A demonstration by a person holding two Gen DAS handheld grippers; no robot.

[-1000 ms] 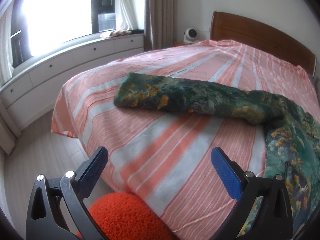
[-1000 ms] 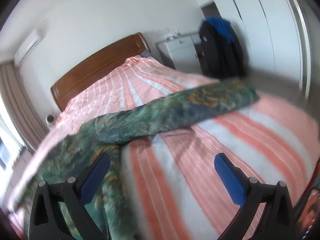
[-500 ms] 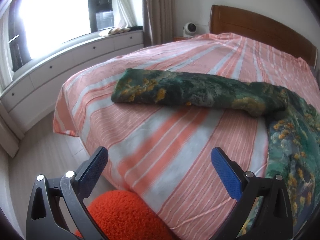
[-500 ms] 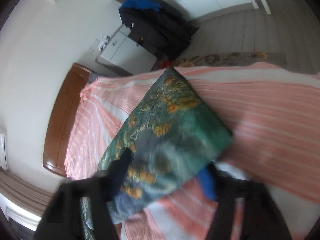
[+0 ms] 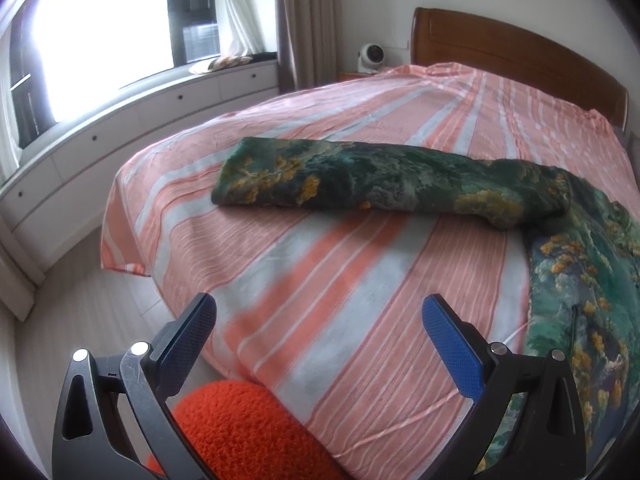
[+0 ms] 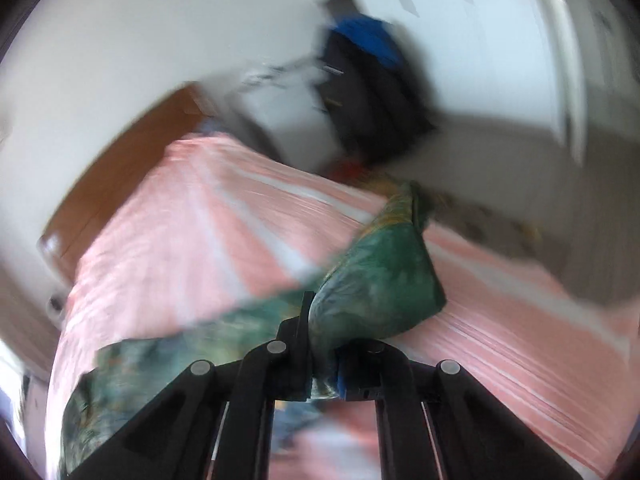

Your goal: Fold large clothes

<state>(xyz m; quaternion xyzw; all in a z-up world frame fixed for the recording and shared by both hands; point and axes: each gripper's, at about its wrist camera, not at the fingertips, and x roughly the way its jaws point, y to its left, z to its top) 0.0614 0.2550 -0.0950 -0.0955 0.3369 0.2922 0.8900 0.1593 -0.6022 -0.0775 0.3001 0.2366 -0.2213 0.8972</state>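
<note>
On one striped bed [image 5: 320, 280], one green garment [image 5: 400, 176] sprawls; right gripper [image 6: 324, 360] clamps its sleeve, left gripper [image 5: 320, 340] gapes empty near the edge.

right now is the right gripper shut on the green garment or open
Shut on it: in the right wrist view the right gripper has its jaws together with the green garment bunched between them.

I am in a home bedroom: a wooden-headboard bed [image 5: 520, 60] under a pink striped sheet [image 5: 360, 272], grey curtains [image 5: 296, 20] beside a bright window [image 5: 92, 40], white drawers [image 5: 140, 120] beneath.
</note>
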